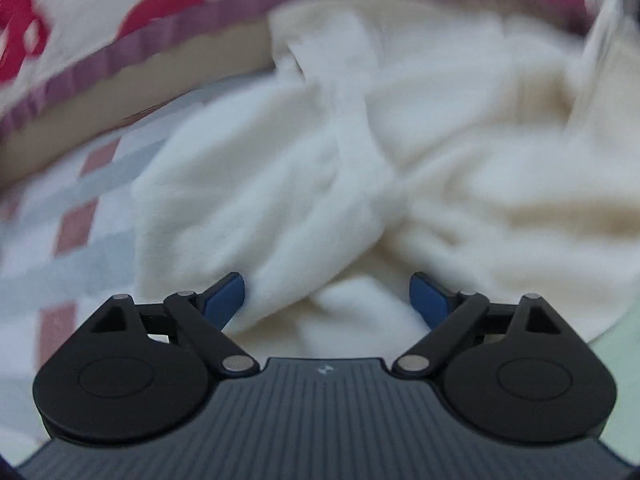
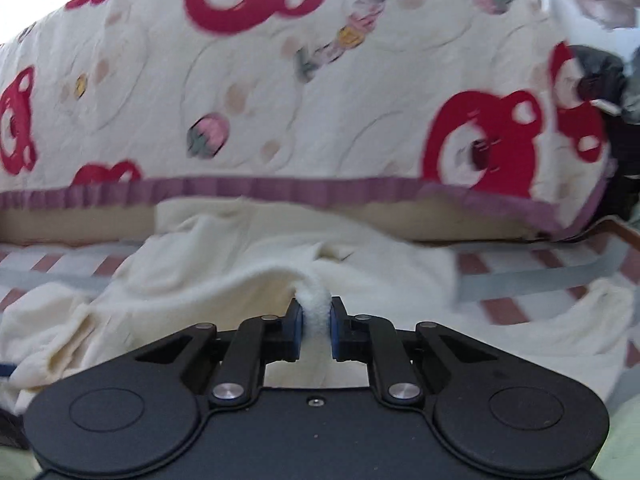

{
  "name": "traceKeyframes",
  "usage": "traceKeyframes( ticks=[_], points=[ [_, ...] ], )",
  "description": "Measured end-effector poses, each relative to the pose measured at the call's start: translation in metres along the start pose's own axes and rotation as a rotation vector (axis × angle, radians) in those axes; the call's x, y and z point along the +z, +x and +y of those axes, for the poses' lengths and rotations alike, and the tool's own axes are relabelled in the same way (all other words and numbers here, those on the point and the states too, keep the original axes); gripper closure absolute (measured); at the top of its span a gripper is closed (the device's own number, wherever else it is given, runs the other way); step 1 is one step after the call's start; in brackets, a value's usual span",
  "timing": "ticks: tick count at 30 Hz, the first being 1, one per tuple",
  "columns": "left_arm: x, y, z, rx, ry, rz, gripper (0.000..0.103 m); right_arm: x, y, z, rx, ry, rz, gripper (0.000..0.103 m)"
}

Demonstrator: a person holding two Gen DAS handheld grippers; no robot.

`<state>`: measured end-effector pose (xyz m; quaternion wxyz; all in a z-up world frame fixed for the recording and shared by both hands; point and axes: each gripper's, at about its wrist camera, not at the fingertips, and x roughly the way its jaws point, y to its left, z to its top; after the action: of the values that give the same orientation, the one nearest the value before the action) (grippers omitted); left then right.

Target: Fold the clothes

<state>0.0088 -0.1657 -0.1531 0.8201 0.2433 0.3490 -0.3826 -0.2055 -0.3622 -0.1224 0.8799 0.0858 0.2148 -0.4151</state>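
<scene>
Left gripper (image 1: 326, 300): jaws spread wide, nothing pinched; hovering over rumpled folds of cream fleece garment (image 1: 400, 152), blue pads (image 1: 224, 300) just beside the cloth. Right gripper (image 2: 316, 328): jaws pressed together on a raised ridge of the same cream fleece garment (image 2: 248, 256). Garment crumpled on checked sheet (image 2: 520, 276), against a mattress edge under red-bear quilt (image 2: 280, 80). Left view blurred.
</scene>
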Motion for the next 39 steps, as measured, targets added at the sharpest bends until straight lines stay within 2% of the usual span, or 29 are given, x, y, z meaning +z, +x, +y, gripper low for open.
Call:
traceKeyframes(
  ticks=[3,4,5,6,7,8,9,10,11,15,16,18,20,22,23,25,26,27,29,31,32,37,39],
  points=[
    [0.002,-0.004,0.017,0.049,-0.073,-0.029,0.006,0.001,-0.004,-0.017,-0.038,0.001,0.002,0.089],
    [0.003,-0.005,0.022,0.066,-0.097,-0.039,0.008,0.001,-0.004,-0.022,-0.049,0.007,0.005,0.089],
    [0.004,-0.007,0.028,0.082,-0.122,-0.049,0.016,0.000,-0.005,-0.027,-0.057,0.012,0.010,0.089],
    [0.004,-0.008,0.033,0.099,-0.146,-0.059,0.034,-0.001,-0.004,-0.032,-0.070,0.016,0.013,0.089],
    [0.005,-0.009,0.039,0.115,-0.170,-0.068,0.045,-0.003,-0.004,-0.036,-0.082,0.021,0.016,0.089],
    [0.006,-0.010,0.044,0.132,-0.194,-0.078,0.061,-0.004,-0.002,-0.040,-0.092,0.033,0.024,0.089],
    [0.007,-0.012,0.050,0.148,-0.219,-0.088,0.089,-0.004,0.000,-0.043,-0.099,0.047,0.031,0.089],
    [0.007,-0.013,0.056,0.164,-0.243,-0.098,0.097,-0.004,0.002,-0.046,-0.105,0.062,0.039,0.089],
    [0.008,-0.016,0.062,0.183,-0.270,-0.111,0.097,-0.004,0.004,-0.049,-0.112,0.074,0.046,0.089],
    [0.003,-0.084,0.111,0.321,-0.481,-0.320,0.098,-0.002,-0.001,-0.046,-0.127,0.009,0.064,0.089],
    [-0.004,-0.096,0.126,0.357,-0.534,-0.335,0.098,-0.001,-0.002,-0.045,-0.130,-0.012,0.069,0.089],
    [-0.020,-0.102,0.154,0.364,-0.642,-0.321,0.098,0.001,-0.005,-0.043,-0.135,-0.053,0.079,0.088],
    [-0.036,-0.091,0.176,0.355,-0.747,-0.262,0.098,0.004,-0.010,-0.041,-0.130,-0.075,0.099,0.088],
    [-0.048,-0.076,0.186,0.361,-0.815,-0.205,0.098,0.010,-0.022,-0.040,-0.091,-0.023,0.113,0.081],
    [-0.052,-0.069,0.190,0.365,-0.840,-0.183,0.098,0.015,-0.031,-0.042,-0.046,0.035,0.105,0.080],
    [-0.054,-0.062,0.187,0.380,-0.848,-0.168,0.098,0.021,-0.051,-0.039,0.106,0.143,0.092,0.076],
    [-0.055,-0.060,0.184,0.388,-0.843,-0.163,0.098,0.024,-0.060,-0.037,0.192,0.183,0.088,0.068],
    [-0.052,-0.056,0.181,0.397,-0.824,-0.160,0.098,0.026,-0.069,-0.033,0.277,0.215,0.090,0.052],
    [-0.049,-0.055,0.179,0.415,-0.783,-0.161,0.098,0.023,-0.074,-0.018,0.417,0.174,0.160,0.044],
    [-0.046,-0.056,0.176,0.431,-0.748,-0.158,0.098,0.013,-0.078,0.001,0.463,0.066,0.204,0.037],
    [-0.046,-0.057,0.174,0.432,-0.744,-0.157,0.098,0.007,-0.076,0.011,0.457,-0.004,0.224,0.035],
    [-0.048,-0.058,0.174,0.424,-0.758,-0.145,0.098,-0.023,-0.038,0.058,0.381,-0.283,0.313,0.035],
    [-0.049,-0.055,0.177,0.406,-0.776,-0.135,0.098,-0.025,-0.026,0.073,0.386,-0.386,0.300,0.035]
  ],
)
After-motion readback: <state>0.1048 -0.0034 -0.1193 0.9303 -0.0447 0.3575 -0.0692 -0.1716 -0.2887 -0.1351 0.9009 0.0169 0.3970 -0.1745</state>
